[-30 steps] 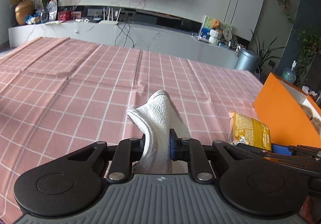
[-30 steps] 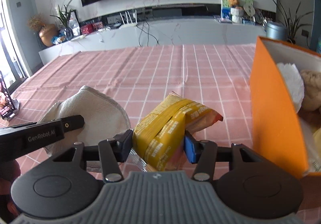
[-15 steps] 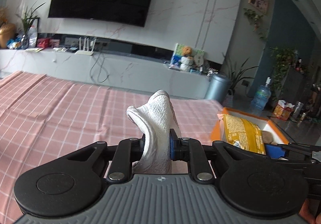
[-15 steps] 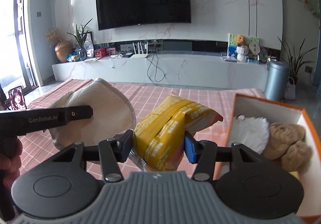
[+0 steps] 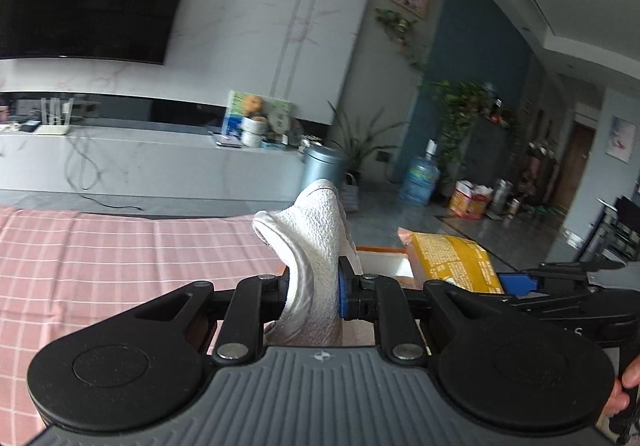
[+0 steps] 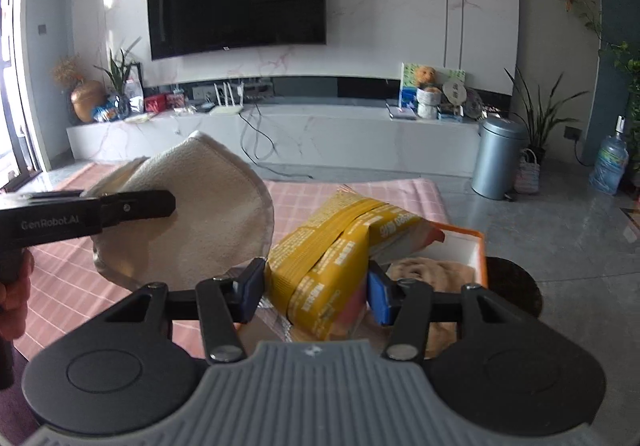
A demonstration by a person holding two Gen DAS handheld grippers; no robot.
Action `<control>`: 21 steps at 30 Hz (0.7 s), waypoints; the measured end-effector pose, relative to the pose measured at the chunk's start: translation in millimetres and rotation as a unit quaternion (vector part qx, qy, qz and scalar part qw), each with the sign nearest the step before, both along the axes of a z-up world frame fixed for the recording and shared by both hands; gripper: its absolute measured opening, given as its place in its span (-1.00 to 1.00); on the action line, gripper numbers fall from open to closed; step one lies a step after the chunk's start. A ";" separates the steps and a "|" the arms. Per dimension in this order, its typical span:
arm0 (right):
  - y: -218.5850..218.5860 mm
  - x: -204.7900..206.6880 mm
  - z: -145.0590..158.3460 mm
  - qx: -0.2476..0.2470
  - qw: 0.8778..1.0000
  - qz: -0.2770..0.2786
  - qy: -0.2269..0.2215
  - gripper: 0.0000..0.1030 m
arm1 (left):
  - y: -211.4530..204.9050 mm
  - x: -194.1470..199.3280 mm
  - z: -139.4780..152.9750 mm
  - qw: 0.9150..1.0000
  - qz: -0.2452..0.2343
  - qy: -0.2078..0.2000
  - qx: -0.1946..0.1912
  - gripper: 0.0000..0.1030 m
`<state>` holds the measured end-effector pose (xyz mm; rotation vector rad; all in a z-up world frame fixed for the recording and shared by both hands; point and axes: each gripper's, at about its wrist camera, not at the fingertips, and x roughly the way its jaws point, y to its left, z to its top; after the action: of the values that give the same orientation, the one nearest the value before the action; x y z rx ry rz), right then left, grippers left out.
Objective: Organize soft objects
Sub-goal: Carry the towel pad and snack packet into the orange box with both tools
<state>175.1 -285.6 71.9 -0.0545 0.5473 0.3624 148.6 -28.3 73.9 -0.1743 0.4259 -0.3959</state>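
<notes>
Both loads have lifted off the pink tablecloth [image 5: 100,266] toward the orange box [image 6: 476,242] since a second ago.

Your left gripper [image 5: 312,286] is clamped on the folded white cloth [image 5: 316,246], pinched low so it stands clear of the table; beside it your right gripper [image 6: 316,292] is clamped on the yellow snack bag [image 6: 340,258] (jaws wide round its bulk), held just above the box where a brown plush toy [image 6: 428,274] lies.

White terry cloth [image 5: 316,246], yellow snack bag [image 6: 332,258], orange box [image 6: 476,242] with white inside, beside pink, white-checked table [image 5: 100,258] cover.
</notes>
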 end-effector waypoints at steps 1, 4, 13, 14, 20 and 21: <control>-6.3 3.4 -2.1 -0.010 1.000 -0.002 0.005 0.02 | -7.4 4.4 -1.3 1.000 -0.009 0.003 0.003 -0.62; -20.7 14.5 -14.8 -0.025 0.999 -0.006 0.034 0.02 | -30.0 18.2 -9.4 0.999 -0.037 0.018 0.023 -0.62; -31.0 45.5 -54.5 -0.071 0.989 0.029 0.126 0.02 | -83.8 47.8 -51.5 0.985 -0.113 0.087 0.097 -0.62; -31.1 47.8 -57.9 -0.079 0.987 0.037 0.134 0.02 | -87.5 49.1 -55.6 0.983 -0.118 0.091 0.106 -0.62; -28.0 67.5 -75.8 -0.102 0.975 0.066 0.185 0.02 | -104.1 53.5 -76.3 0.973 -0.141 0.121 0.138 -0.62; -25.7 68.0 -79.5 -0.106 0.973 0.069 0.193 0.02 | -105.2 54.8 -79.5 0.971 -0.145 0.127 0.139 -0.62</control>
<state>243.1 -311.3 -7.6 -0.2322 0.9700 0.4522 203.4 -133.5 -5.6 0.1153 0.7582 -0.5982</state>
